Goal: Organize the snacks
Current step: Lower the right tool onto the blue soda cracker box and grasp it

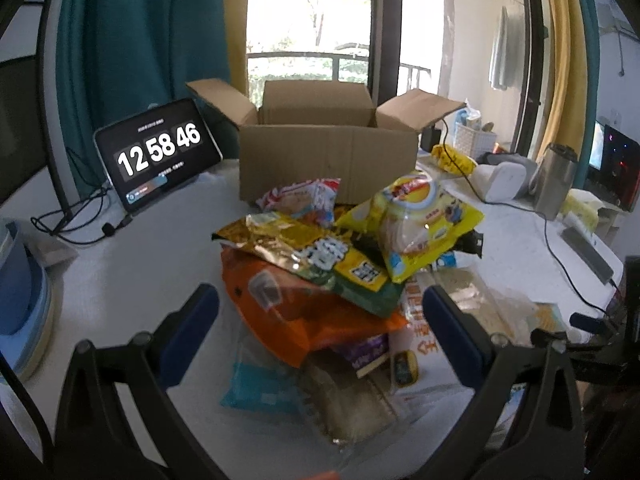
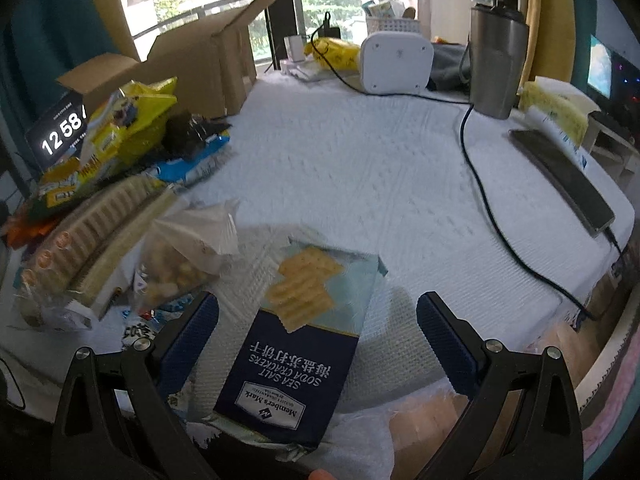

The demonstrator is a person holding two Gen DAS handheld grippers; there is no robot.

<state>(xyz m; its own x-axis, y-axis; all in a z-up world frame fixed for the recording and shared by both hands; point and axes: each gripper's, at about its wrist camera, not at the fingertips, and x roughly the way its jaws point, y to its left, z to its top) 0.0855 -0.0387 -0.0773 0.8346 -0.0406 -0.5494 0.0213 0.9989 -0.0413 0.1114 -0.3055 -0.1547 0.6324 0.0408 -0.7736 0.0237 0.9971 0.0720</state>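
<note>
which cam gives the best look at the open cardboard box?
Left wrist: the open brown cardboard box sits centred and front-on, all flaps spread, behind the snack pile. Right wrist shows the box only obliquely at upper left, partly behind a yellow snack bag.

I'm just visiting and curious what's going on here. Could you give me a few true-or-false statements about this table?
1. The cardboard box has its flaps open. True.
2. The left hand-held gripper grips the orange bag. False: it is open, holding nothing.
3. The cracker pack lies between the right hand-held gripper fingers. True.
4. The clock tablet sits right of the box. False: left.
</note>
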